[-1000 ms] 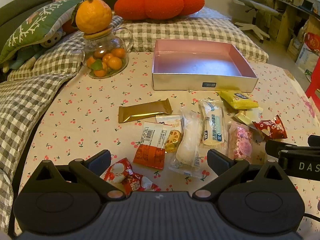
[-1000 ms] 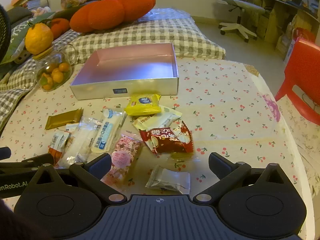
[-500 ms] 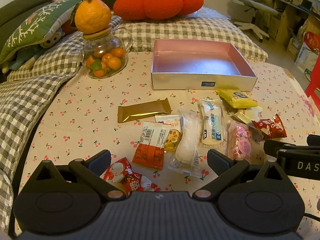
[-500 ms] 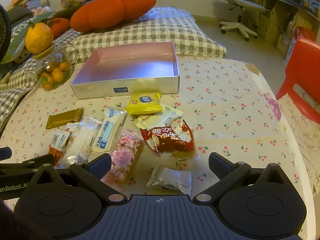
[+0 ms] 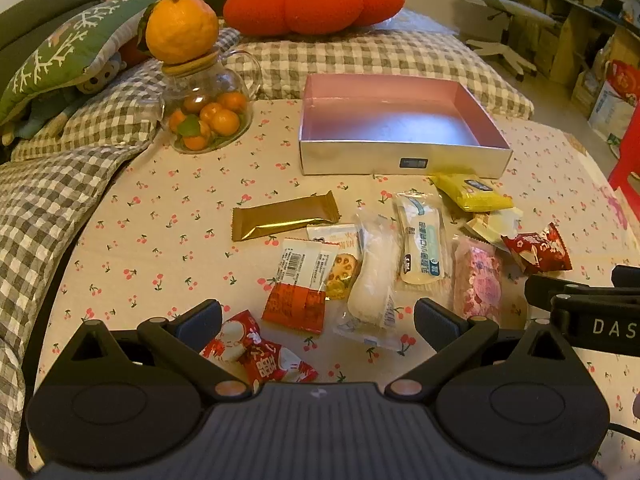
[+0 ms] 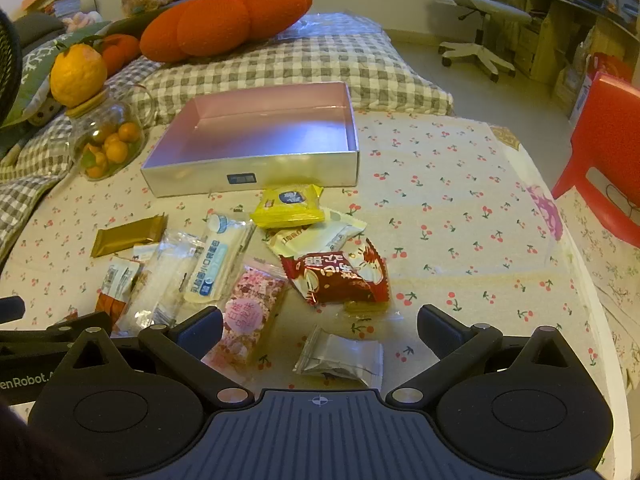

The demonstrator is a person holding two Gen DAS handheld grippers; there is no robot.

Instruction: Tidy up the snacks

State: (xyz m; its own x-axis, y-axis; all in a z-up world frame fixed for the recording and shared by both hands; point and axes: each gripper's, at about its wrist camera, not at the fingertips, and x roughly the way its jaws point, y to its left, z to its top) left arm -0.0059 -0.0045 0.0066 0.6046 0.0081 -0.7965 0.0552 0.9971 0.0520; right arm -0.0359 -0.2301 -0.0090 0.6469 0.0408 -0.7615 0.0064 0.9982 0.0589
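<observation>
Both the left gripper (image 5: 318,316) and right gripper (image 6: 320,326) hang released, empty, above snack packets (image 6: 240,248) scattered just before the box (image 6: 256,176).

My snacks lie on a cream cloth printed with small red cherries (image 6: 460,208). On it sit a shallow silver cardboard box with a pink inside (image 6: 256,148) (nothing in it), a round glass jar of small oranges (image 5: 208,116), a gold foil bar (image 5: 284,216) and a cluster of wrapped packets (image 5: 400,252).
</observation>
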